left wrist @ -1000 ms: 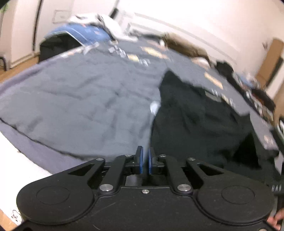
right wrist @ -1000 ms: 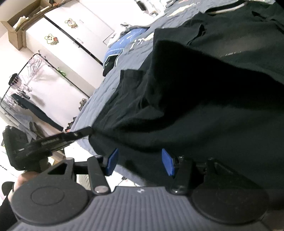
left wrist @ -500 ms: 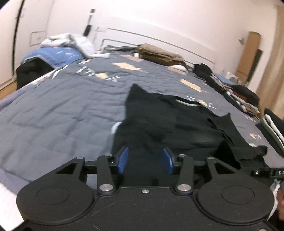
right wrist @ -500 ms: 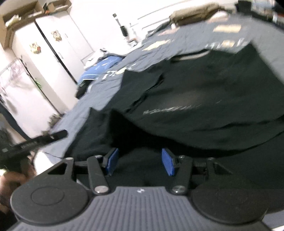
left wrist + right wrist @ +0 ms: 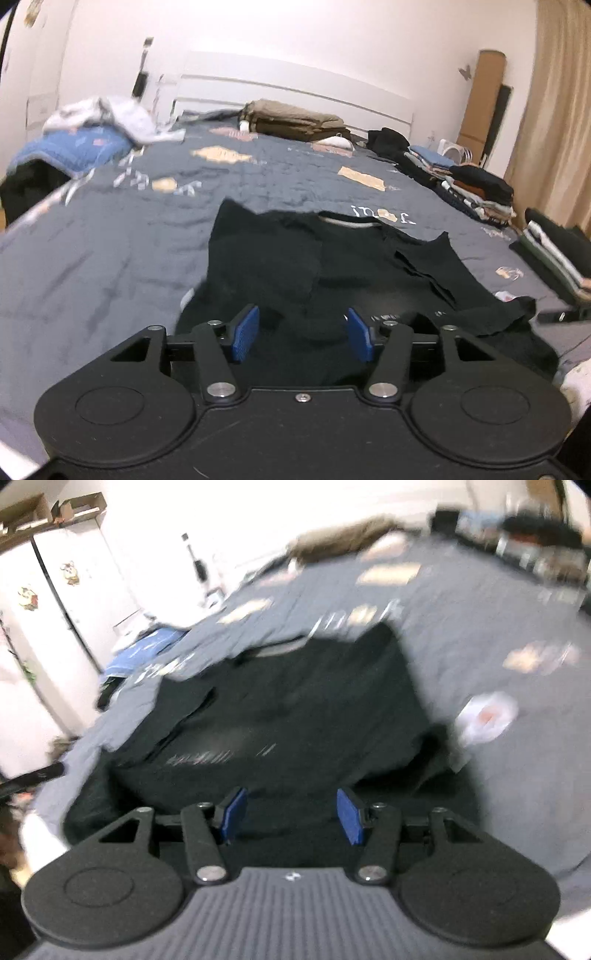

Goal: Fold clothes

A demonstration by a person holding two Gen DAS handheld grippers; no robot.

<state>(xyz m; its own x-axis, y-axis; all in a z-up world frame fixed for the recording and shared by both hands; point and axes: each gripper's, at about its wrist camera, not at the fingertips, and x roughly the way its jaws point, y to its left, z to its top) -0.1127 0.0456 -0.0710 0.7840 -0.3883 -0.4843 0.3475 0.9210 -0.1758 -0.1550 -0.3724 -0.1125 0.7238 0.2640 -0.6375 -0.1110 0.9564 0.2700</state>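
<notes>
The bed [image 5: 110, 236], under a grey quilt, fills both views. A black T-shirt [image 5: 295, 258] lies spread near its foot edge, collar toward the headboard, both sides turned inward over the body, the lower part rumpled closest to the cameras. Stacks of folded clothes [image 5: 476, 188] line the bed's right edge; a loose heap [image 5: 110, 114] sits at the far left corner.

Left gripper [image 5: 302, 332]: blue pads spread apart, nothing between them, held over the shirt's lower part. Right gripper [image 5: 289, 814]: likewise spread and holding nothing, over the same end.

Judgement: the sides appear folded in and the fold of the length remains. The next move would call for each claw to close on a lower corner and carry it toward the collar, keeping the layers aligned.

View differences: the left wrist view is sharp and shows the stacks, headboard and curtain. The right wrist view is blurred, but alone shows the white cupboards [image 5: 74, 602].
</notes>
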